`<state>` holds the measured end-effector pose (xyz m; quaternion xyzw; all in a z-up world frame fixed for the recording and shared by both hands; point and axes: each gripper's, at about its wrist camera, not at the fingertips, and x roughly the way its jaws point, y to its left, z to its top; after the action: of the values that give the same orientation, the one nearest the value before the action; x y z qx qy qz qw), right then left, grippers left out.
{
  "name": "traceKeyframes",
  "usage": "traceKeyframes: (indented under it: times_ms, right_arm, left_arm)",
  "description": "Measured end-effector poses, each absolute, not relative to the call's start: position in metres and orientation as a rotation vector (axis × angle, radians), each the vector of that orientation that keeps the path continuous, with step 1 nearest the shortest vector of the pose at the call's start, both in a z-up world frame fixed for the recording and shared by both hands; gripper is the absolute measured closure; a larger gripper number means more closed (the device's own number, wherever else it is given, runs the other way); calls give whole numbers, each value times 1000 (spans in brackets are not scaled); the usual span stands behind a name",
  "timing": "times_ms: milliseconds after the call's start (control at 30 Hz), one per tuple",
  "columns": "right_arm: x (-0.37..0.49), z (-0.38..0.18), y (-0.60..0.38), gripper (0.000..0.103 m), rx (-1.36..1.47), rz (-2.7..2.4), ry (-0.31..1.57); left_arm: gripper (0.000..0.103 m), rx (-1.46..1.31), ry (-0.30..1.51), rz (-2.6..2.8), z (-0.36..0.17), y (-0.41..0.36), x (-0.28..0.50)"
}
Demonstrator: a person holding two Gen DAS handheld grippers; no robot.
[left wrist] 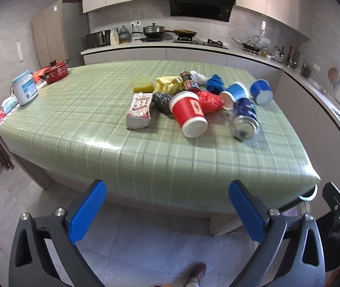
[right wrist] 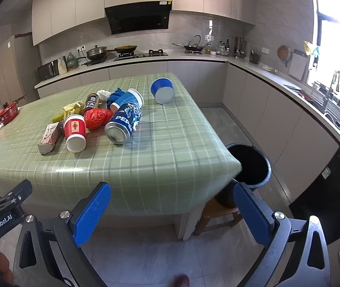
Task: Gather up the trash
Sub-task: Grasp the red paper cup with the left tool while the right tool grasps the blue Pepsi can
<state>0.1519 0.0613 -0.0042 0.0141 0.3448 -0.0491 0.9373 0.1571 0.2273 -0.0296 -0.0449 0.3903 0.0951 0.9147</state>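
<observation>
Both tools, left tool [left wrist: 167, 211] and right tool [right wrist: 172, 211], hang spread and empty at the bottom of frame. Mid-frame on the worktop [left wrist: 74, 129] lies the trash: one red cup [left wrist: 189, 114], two blue cups, one blue can [right wrist: 123, 124]. All look light and crushable; pinch each gently across its sidewall. The bin [right wrist: 253, 165] waits lower right.

Two wrist cameras face a littered kitchen table [left wrist: 98, 129].
Both look down from beyond its near edge, left camera beside right, sharing the tabletop.
</observation>
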Motion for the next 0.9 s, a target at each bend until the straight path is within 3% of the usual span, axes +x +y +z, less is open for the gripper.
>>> traceKeyframes:
  times_ms: [467,900]
  right_arm:
    - [318,-16,63,0,53,42,720]
    - [385,-39,86,0,85,9,775]
  left_arm:
    - [0,-124,834,307,-46,230,271]
    - [3,-99,948,187,-85,245,340]
